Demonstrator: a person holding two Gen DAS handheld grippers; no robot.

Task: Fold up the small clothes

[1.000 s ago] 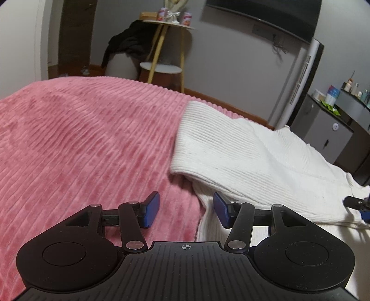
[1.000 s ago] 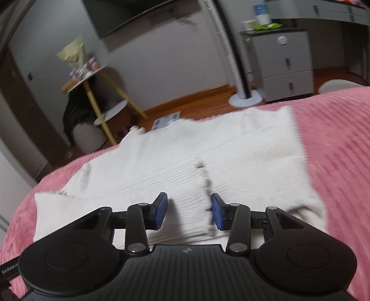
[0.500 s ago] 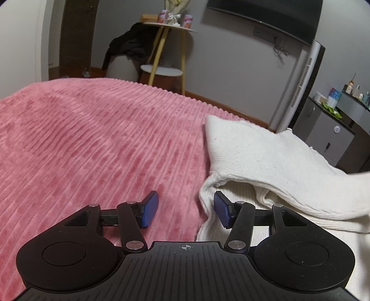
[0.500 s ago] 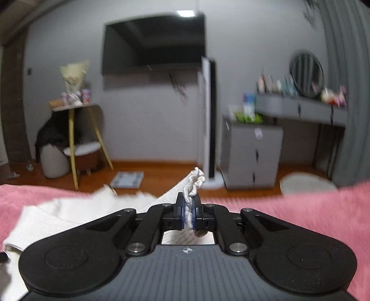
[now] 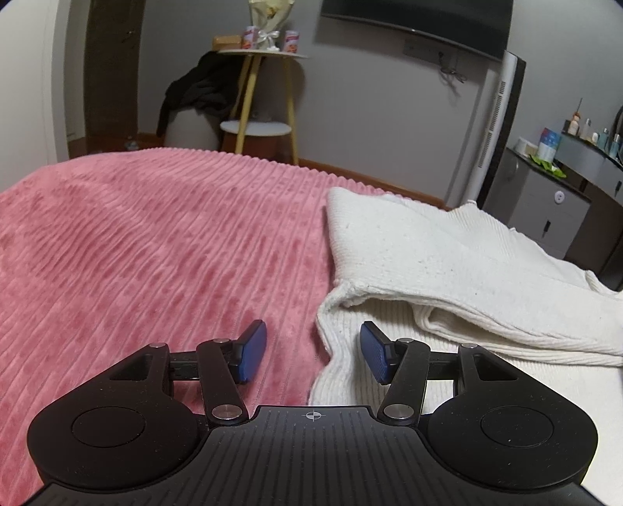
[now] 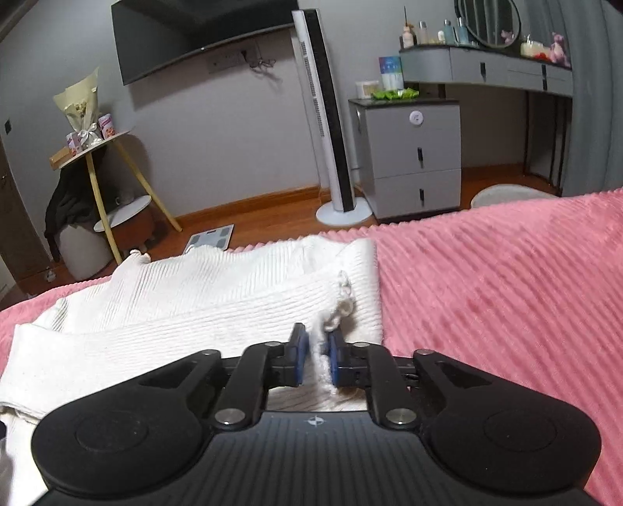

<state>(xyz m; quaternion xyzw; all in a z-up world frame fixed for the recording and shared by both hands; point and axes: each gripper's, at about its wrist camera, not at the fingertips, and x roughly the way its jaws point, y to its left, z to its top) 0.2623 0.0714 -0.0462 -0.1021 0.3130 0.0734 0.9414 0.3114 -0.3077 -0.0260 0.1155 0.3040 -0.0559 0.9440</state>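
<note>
Pink ribbed bedspread [image 5: 148, 253] covers the bed under both grippers. Left gripper [image 5: 313, 350]: jaws spread wide, holding nothing; blue pads [image 5: 252, 349] hover low over the spread, the near edge of the white knit sweater [image 5: 436, 264] lying between them (touching or not, cannot tell). Sweater lies on the bed to that gripper's right, an upper layer folded over a lower ribbed layer, its folded edge running away toward the far side.

Right gripper [image 6: 318, 350]: jaws nearly closed, pinching a bunched bit of the sweater [image 6: 194, 311], a frilly edge [image 6: 342, 303] standing up just ahead of the pads. Bare bedspread [image 6: 506, 296] stretches off to the right.

Beyond the bed's far edge: wood floor with a bathroom scale [image 6: 210, 239], a yellow-legged side stand [image 6: 97, 163] carrying a wrapped bouquet [image 6: 80, 105], dark clothing [image 5: 198, 89] draped beside it. Farther right, a white tower fan [image 6: 331, 128], a grey drawer cabinet [image 6: 412, 155], a wall-mounted TV [image 6: 194, 35].
</note>
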